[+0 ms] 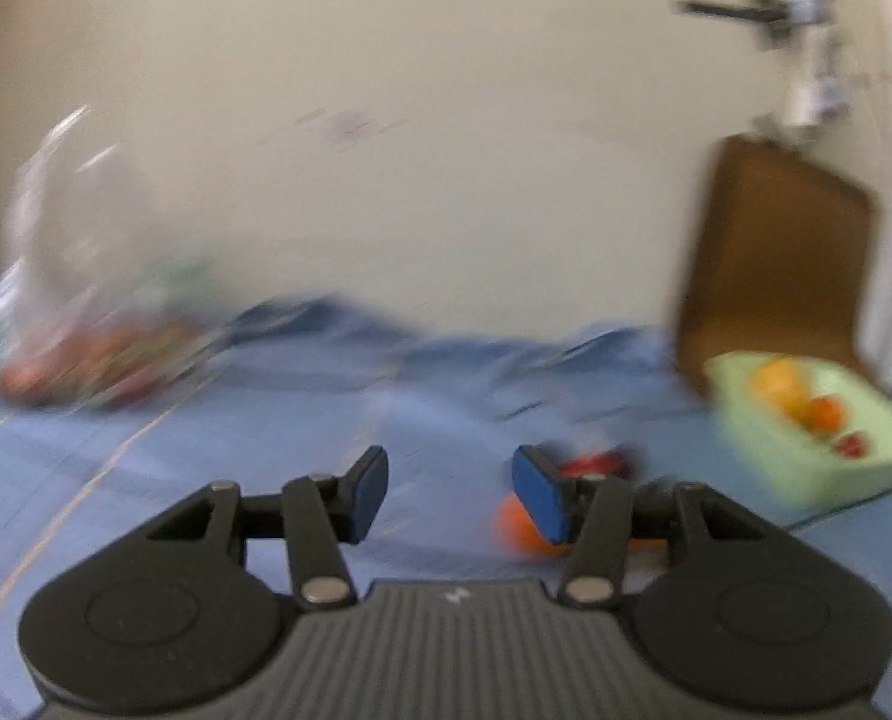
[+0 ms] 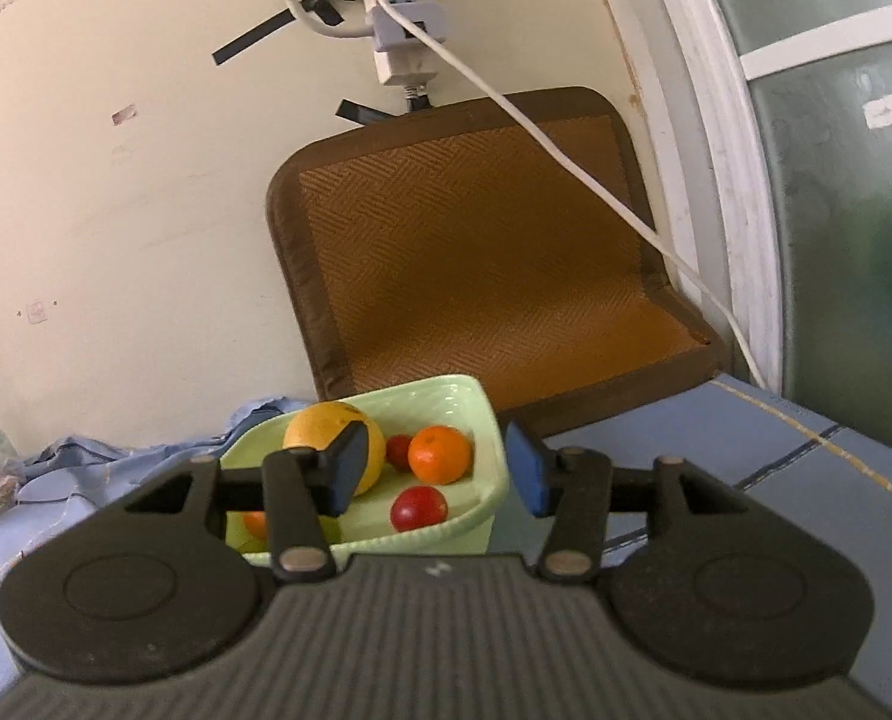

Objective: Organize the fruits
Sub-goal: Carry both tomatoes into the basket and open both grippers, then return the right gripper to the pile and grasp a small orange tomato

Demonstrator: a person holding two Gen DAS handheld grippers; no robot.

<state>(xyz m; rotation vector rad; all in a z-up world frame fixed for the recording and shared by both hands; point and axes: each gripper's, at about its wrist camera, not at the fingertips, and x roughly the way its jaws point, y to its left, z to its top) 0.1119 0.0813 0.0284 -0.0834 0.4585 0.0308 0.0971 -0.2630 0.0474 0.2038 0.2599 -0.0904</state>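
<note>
1. My left gripper (image 1: pixel 449 495) has its jaws apart and holds nothing; its whole view is blurred.
2. Behind my left gripper's right finger, at about 3 o'clock from the gap, an orange fruit (image 1: pixel 515 531) lies on the blue cloth (image 1: pixel 236 450), and a red fruit (image 1: pixel 593 462) is just beyond it. I cannot tell if they touch.
3. At 2 o'clock in the left view stands the green basket (image 1: pixel 764 450) with fruits inside, near a brown mat (image 1: pixel 776 252) that leans on the wall.
4. At 9 o'clock in the left view there is a clear bag (image 1: pixel 86 312); its content is too blurred to name.
5. My right gripper (image 2: pixel 434 474) is also spread open and empty, just in front of the basket (image 2: pixel 488 420).
6. In the basket, the right view shows a big yellow fruit (image 2: pixel 320 426) at 10 o'clock, an orange (image 2: pixel 440 455) in the middle, and a red one (image 2: pixel 419 509) at 6 o'clock of it.
7. A white cable (image 2: pixel 566 162) hangs across the mat (image 2: pixel 476 252).
</note>
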